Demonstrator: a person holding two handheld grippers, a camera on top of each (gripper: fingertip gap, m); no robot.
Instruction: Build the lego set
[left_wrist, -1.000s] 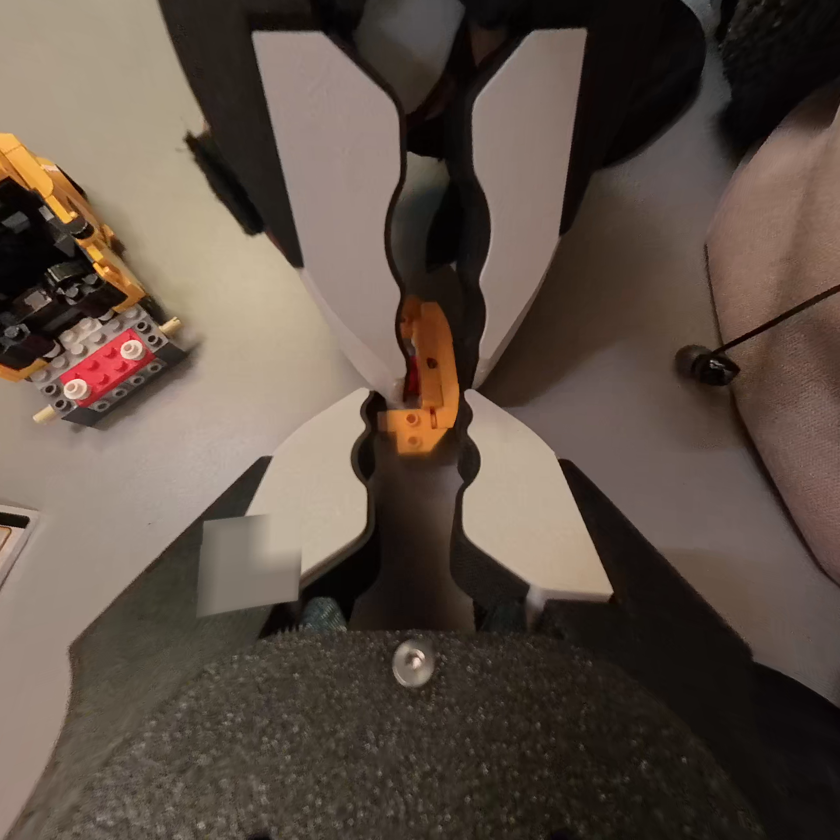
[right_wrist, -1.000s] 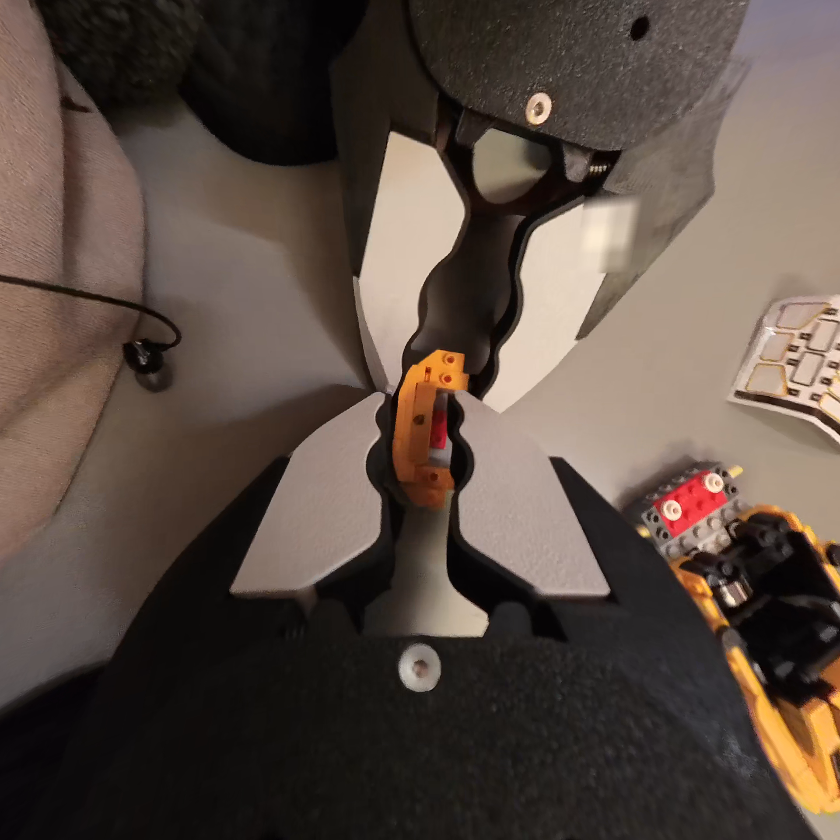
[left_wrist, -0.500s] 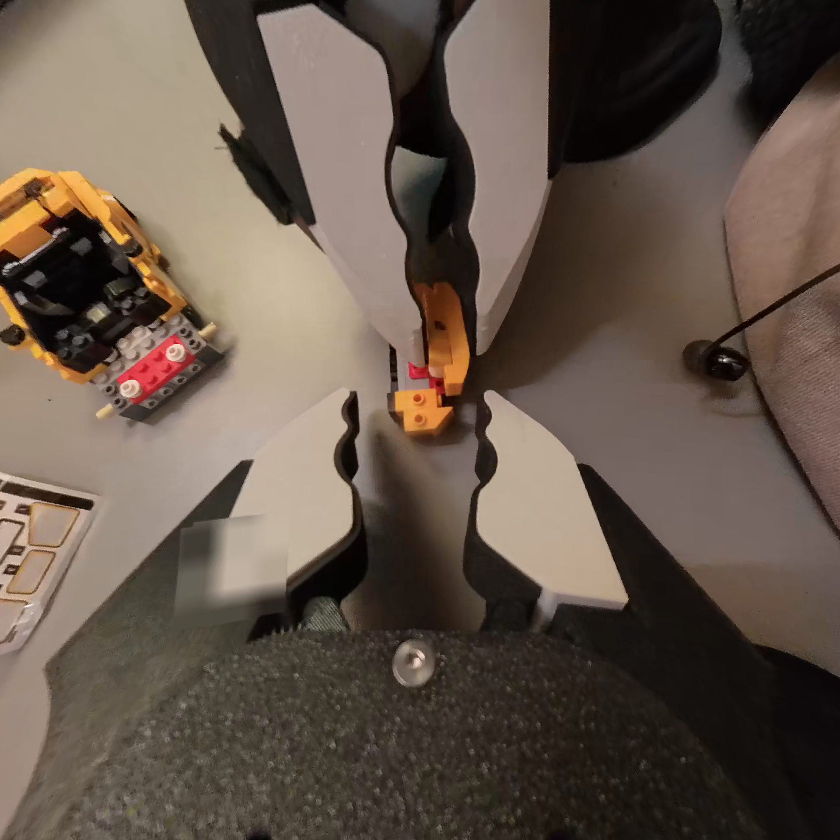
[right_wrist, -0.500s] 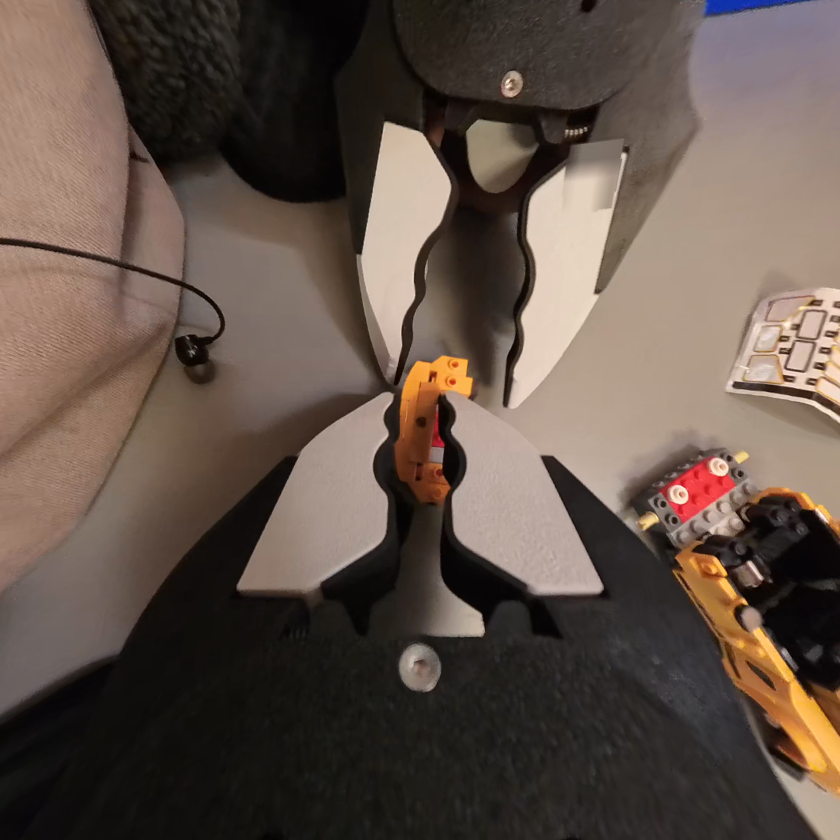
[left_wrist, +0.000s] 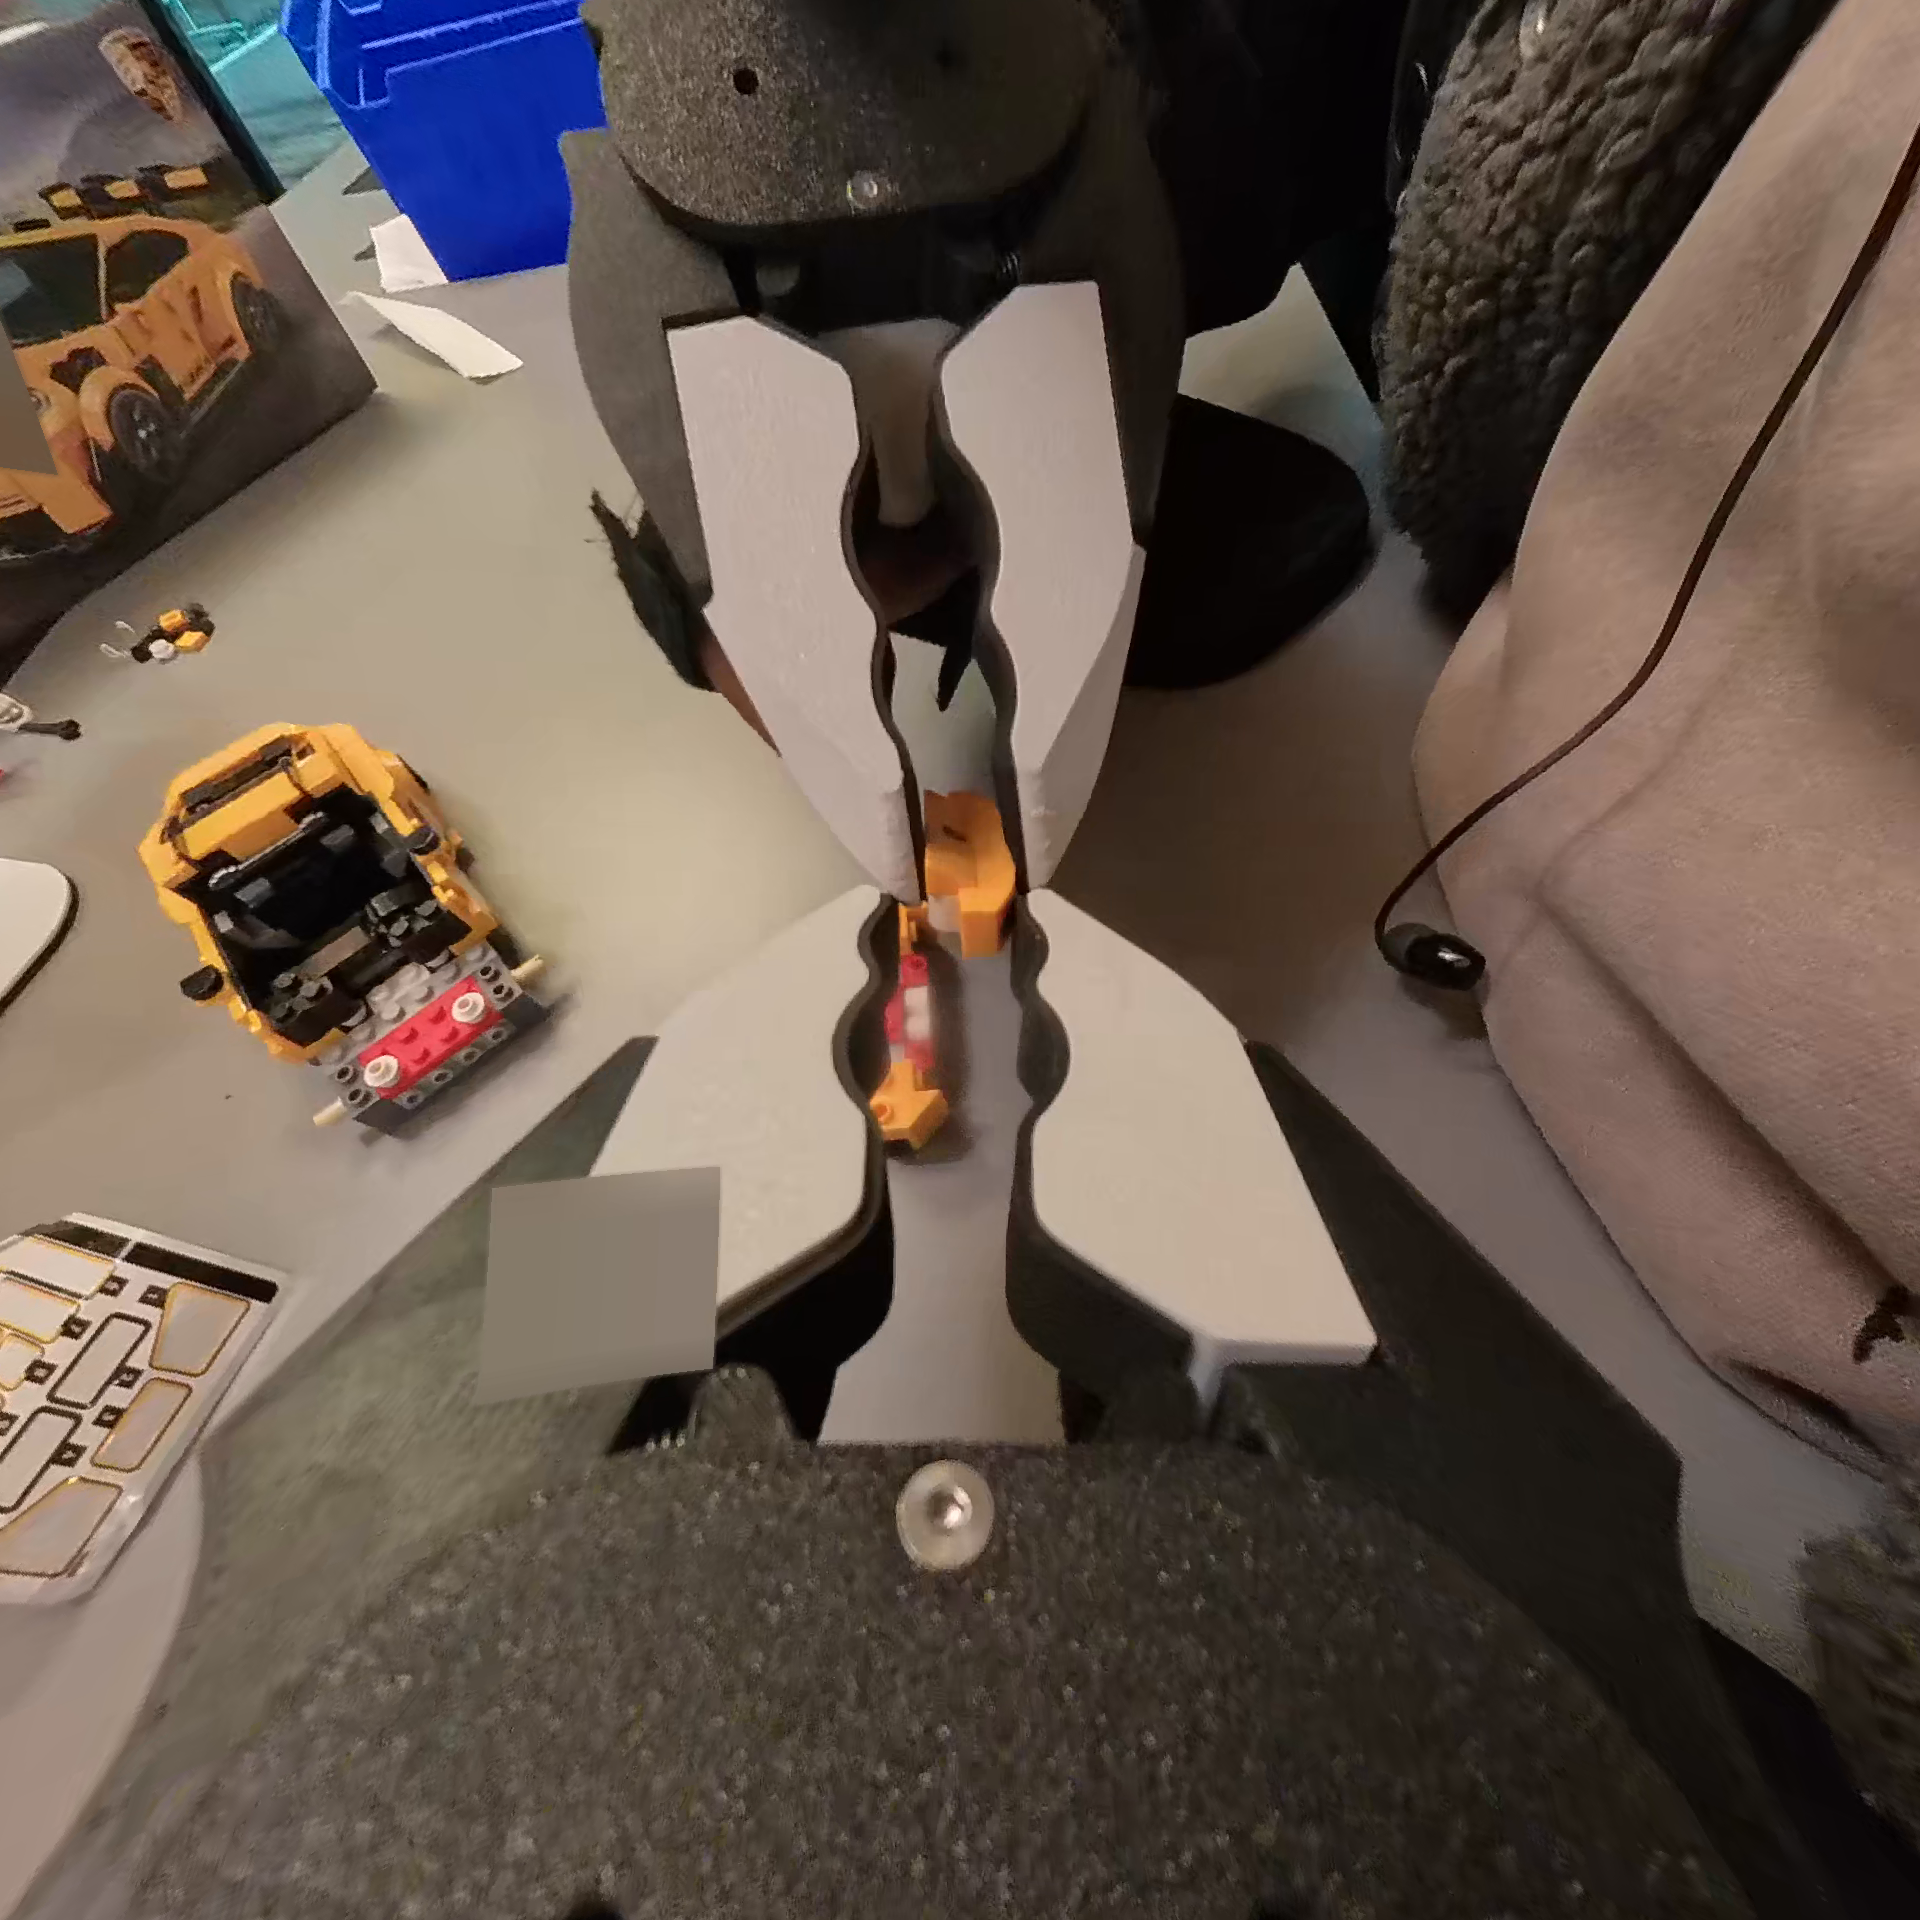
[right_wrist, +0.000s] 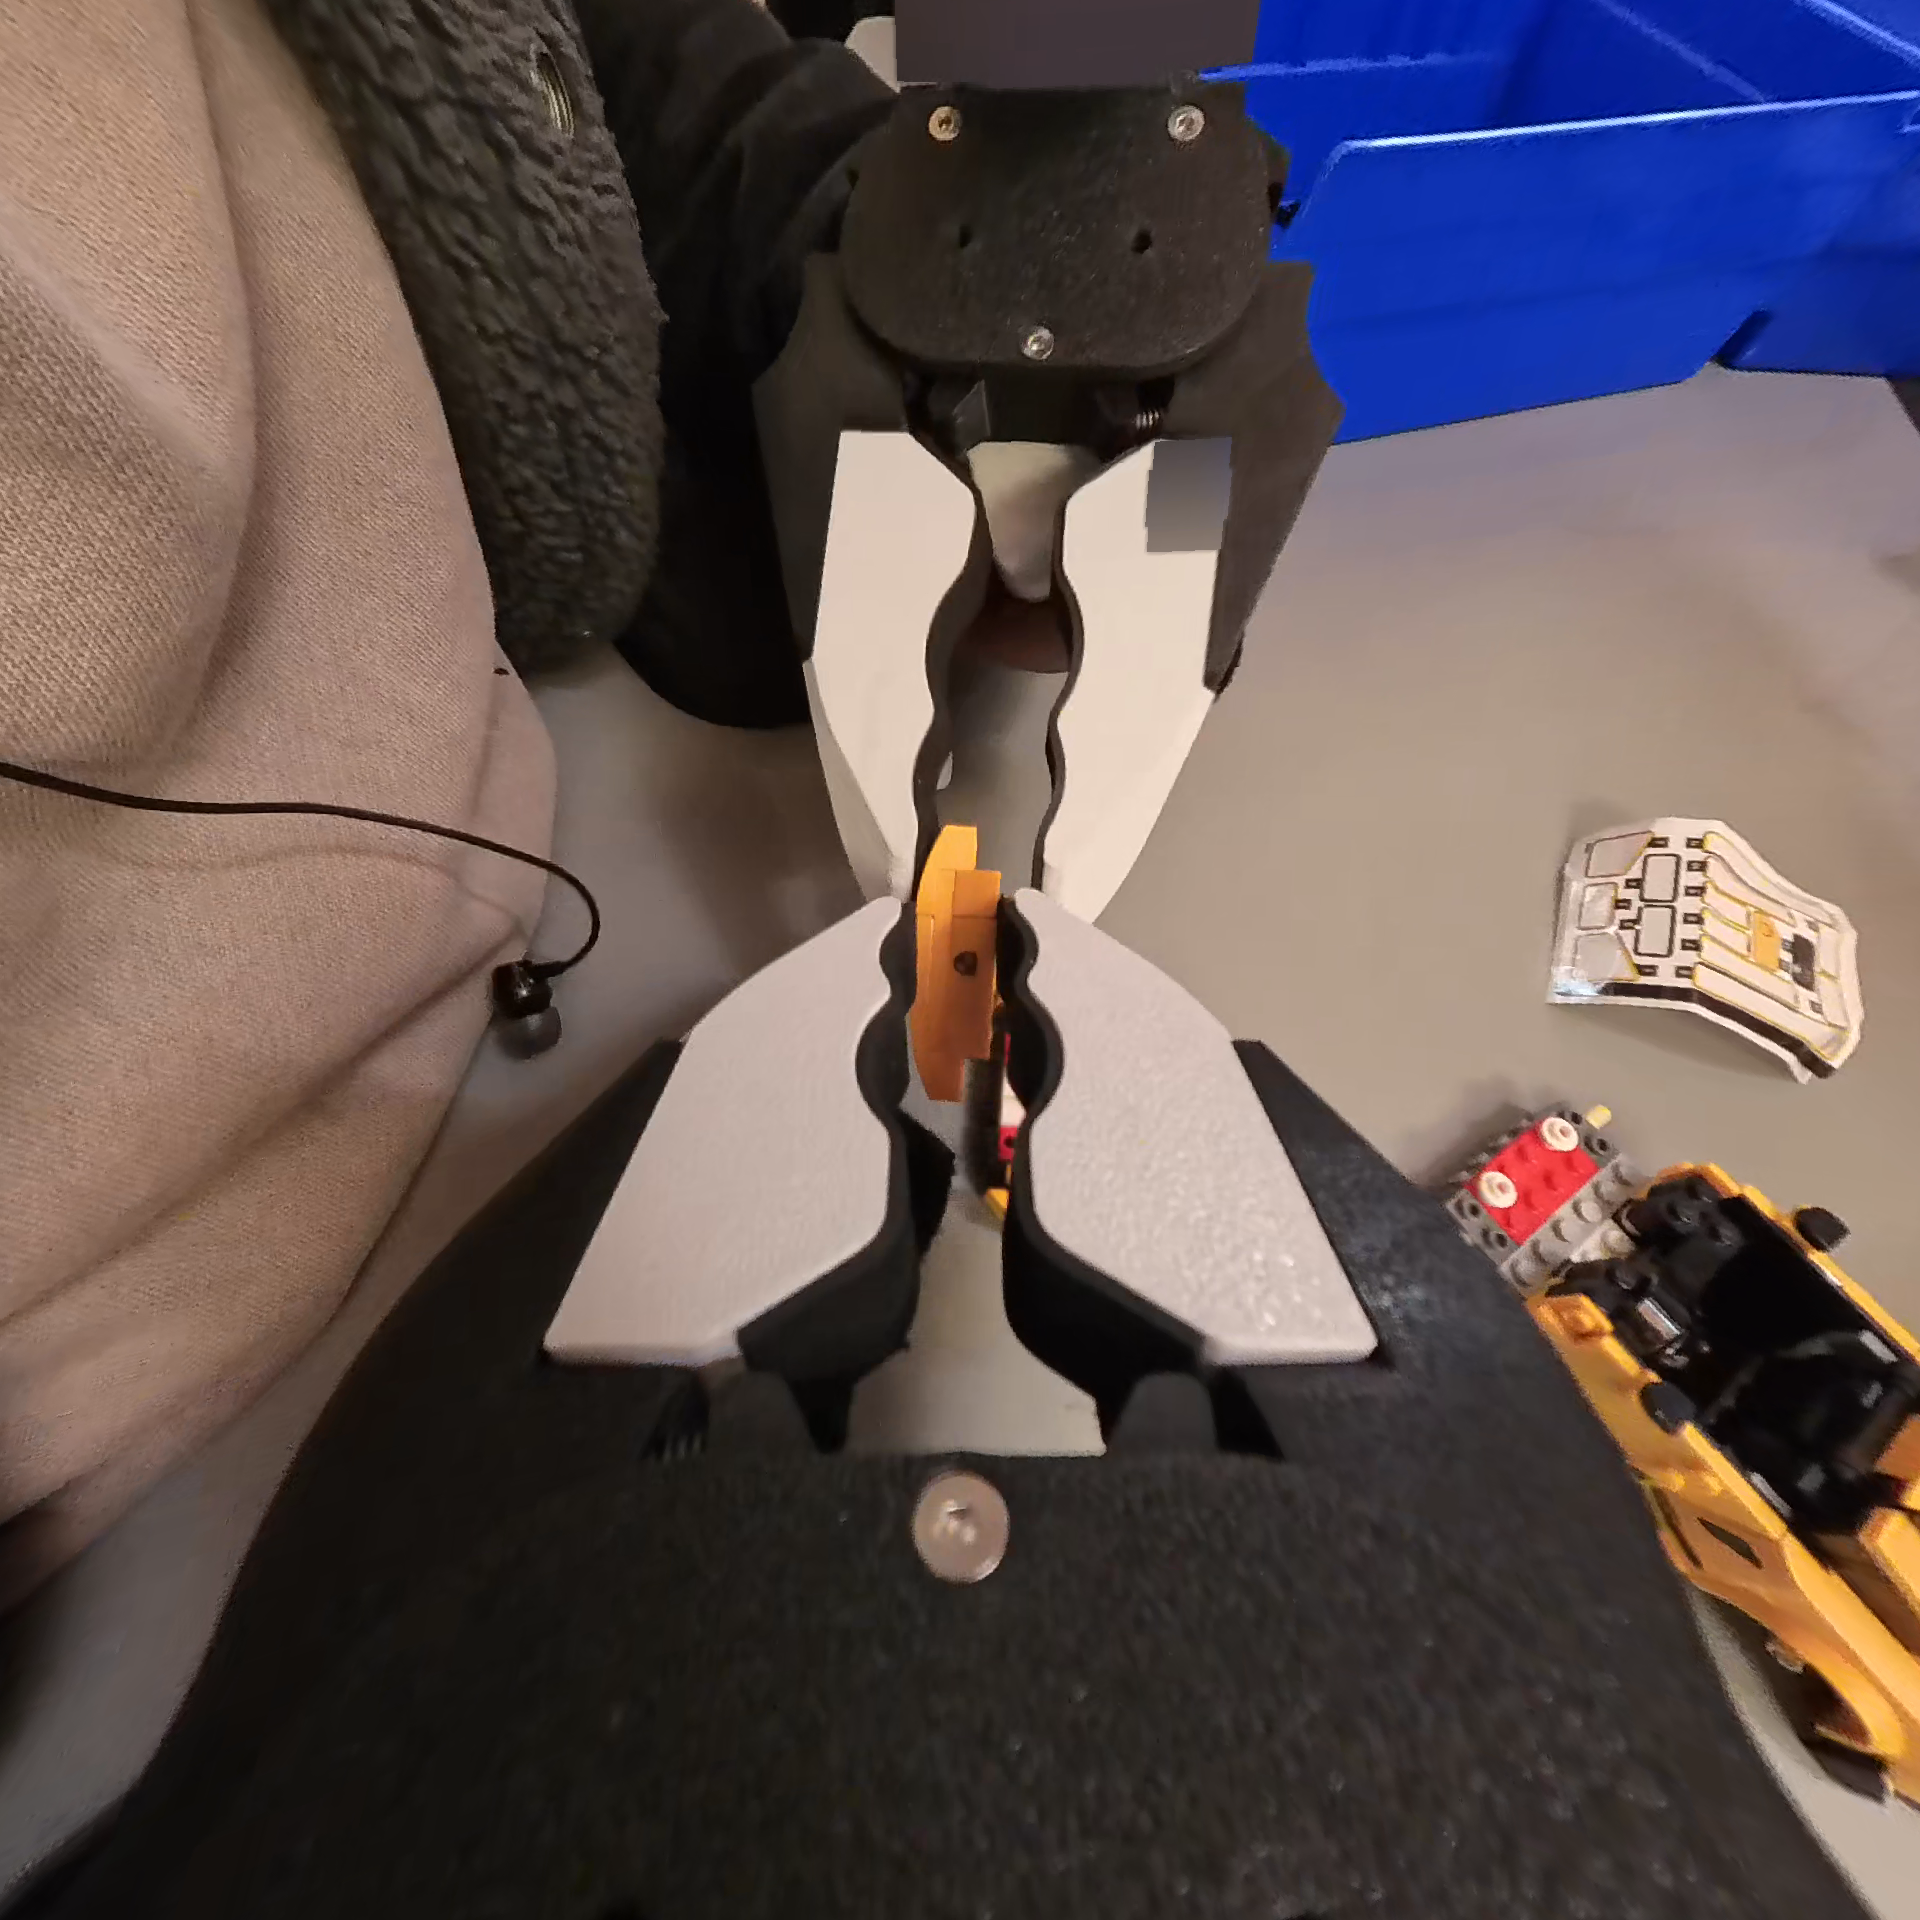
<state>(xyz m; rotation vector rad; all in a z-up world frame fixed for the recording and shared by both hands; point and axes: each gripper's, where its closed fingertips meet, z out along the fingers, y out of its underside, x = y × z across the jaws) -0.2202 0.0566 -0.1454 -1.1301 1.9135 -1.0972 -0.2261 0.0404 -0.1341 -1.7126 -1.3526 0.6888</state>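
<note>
A small orange lego piece (left_wrist: 914, 1023) with red and white parts hangs above the grey table (left_wrist: 623, 644), between both grippers, which meet tip to tip. My right gripper (right_wrist: 954, 909) is shut on the piece (right_wrist: 951, 987); it comes in from the top of the left wrist view (left_wrist: 966, 888). My left gripper (left_wrist: 958, 909) is closed narrowly around the piece's other end; it also shows in the right wrist view (right_wrist: 977, 883). The partly built orange and black lego car (left_wrist: 312, 914) lies on the table to the left, red bricks on its open end (right_wrist: 1714, 1382).
A sticker sheet (left_wrist: 94, 1392) lies near the car (right_wrist: 1704, 935). The set's box (left_wrist: 125, 312) and a blue bin (left_wrist: 457, 125) stand at the back. Small loose pieces (left_wrist: 171, 632) lie by the box. A person's beige garment (left_wrist: 1714, 831) and an earbud on a cable (left_wrist: 1434, 956) are close by. Less than 4 cm separates the two grippers' tips.
My left gripper let go and drew back half a second ago, then came forward and closed on the piece again. The right gripper kept hold and turned the piece.
</note>
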